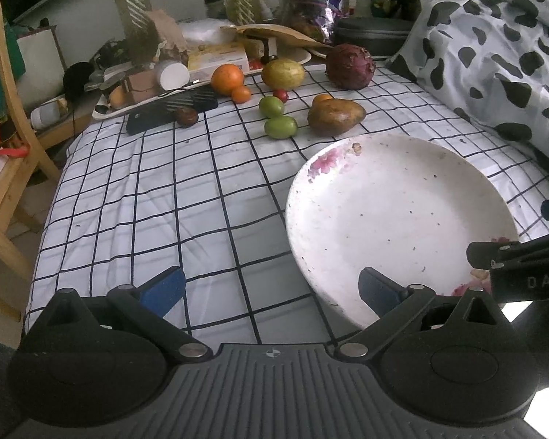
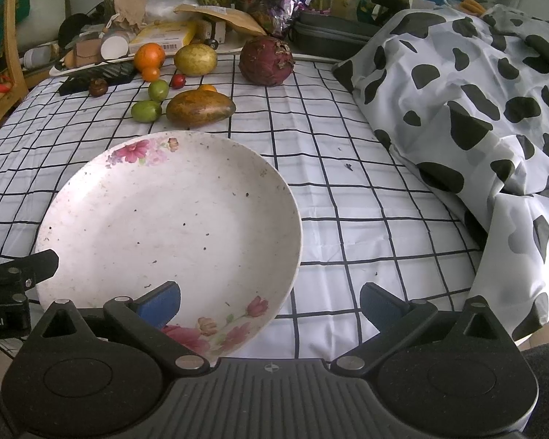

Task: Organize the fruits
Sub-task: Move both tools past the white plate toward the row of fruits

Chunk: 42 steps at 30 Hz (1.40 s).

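Hovering released, both tongs, left (image 1: 271, 289) and right (image 2: 269, 301), gripped nothing; reaching across the empty floral white plate (image 2: 208, 168), round green fruits (image 2: 146, 111) could roll away.

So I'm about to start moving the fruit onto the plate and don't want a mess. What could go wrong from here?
1. The two green fruits and the mango lie almost touching; an open claw reaching for one may nudge its neighbour and send it rolling.
2. The plate is shallow, so round fruit like the big orange could roll off.
3. The plate sits on soft, wrinkled checked cloth and may tip if loaded on one side.
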Motion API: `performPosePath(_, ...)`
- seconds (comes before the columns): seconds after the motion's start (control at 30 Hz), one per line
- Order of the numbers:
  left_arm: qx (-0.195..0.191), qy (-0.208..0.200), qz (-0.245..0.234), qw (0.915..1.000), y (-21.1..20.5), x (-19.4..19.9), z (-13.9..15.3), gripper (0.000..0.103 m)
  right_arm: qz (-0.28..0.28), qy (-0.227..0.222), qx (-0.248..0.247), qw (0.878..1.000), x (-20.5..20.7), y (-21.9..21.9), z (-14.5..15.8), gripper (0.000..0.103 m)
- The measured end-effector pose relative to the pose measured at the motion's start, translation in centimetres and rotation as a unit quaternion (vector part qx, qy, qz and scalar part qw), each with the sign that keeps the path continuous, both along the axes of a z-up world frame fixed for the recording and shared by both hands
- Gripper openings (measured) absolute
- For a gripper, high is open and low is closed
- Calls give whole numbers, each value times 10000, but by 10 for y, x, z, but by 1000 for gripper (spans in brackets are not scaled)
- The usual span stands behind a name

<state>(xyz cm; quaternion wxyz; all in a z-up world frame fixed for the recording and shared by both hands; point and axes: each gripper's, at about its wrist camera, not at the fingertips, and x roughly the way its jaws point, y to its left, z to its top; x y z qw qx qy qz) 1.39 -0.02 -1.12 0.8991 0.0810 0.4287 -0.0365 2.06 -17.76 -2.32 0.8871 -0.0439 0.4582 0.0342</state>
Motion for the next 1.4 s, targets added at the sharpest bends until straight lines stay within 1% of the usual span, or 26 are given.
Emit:
performPosePath(0.5, -17, -50, 50, 10000, 0, 0, 2, 103, -46, 3, 35, 10000, 1, -1, 1, 103)
performPosePath(0.6, -58, -56, -21, 10000, 0, 2, 3, 103, -72, 1, 55, 10000, 3, -1, 1, 103)
performPosePath(0.73, 13, -105, -90, 9999, -4, 6, 5, 102, -56, -67, 68, 9999, 7, 0, 3, 103)
performPosePath(1.17, -27, -168, -153, 9997, -4, 27, 9, 103, -76, -197, -82, 9997, 39, -3, 2, 103)
performPosePath(1.4, -88, -231, -149, 9996, 3, 48, 9, 103, -129, -203, -87, 9997, 63, -9, 0, 103)
